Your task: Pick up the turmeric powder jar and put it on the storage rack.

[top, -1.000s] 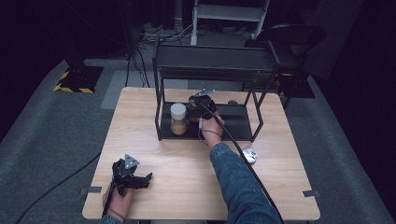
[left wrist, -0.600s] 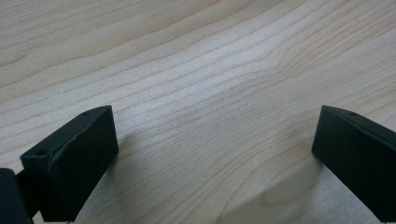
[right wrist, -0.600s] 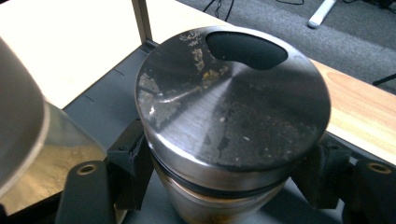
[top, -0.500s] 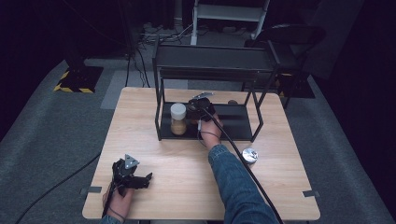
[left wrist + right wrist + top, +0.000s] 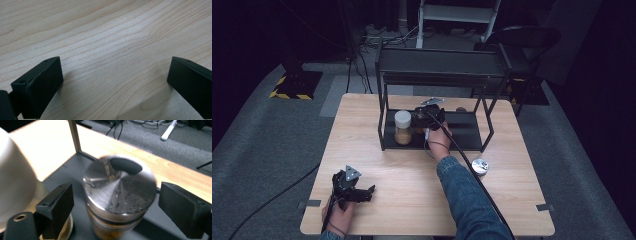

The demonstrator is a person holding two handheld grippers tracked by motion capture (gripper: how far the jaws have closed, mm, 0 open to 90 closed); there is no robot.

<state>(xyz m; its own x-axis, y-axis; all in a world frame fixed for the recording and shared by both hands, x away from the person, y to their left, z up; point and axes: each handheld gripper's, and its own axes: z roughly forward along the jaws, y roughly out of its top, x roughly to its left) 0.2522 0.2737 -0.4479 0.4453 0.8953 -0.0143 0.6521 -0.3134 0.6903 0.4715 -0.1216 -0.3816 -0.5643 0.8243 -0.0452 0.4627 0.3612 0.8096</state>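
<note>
A jar with a shiny metal lid [image 5: 120, 192] stands on the black lower shelf [image 5: 72, 167] of a wire rack [image 5: 442, 55]. My right gripper [image 5: 116, 205] has it between its jaws. The jaws have just been opening, and a gap shows on both sides of the lid. In the high view the right gripper [image 5: 424, 117] reaches into the rack beside a white-lidded jar [image 5: 403, 127]. The white-lidded jar [image 5: 15, 177] rises close on the left in the right gripper view. My left gripper [image 5: 367, 192] rests open on the table near the front left corner, with bare wood between its jaws [image 5: 115, 85].
A small round metal lid [image 5: 480, 166] lies on the wooden table [image 5: 532, 200] to the right of the forearm. A rack post [image 5: 73, 135] stands just beyond the jars. The rack's upper shelf [image 5: 442, 62] overhangs the right hand. A cable trails along the right arm.
The right hand has edged slightly deeper into the rack. The left hand and its gripper have stayed where they were.
</note>
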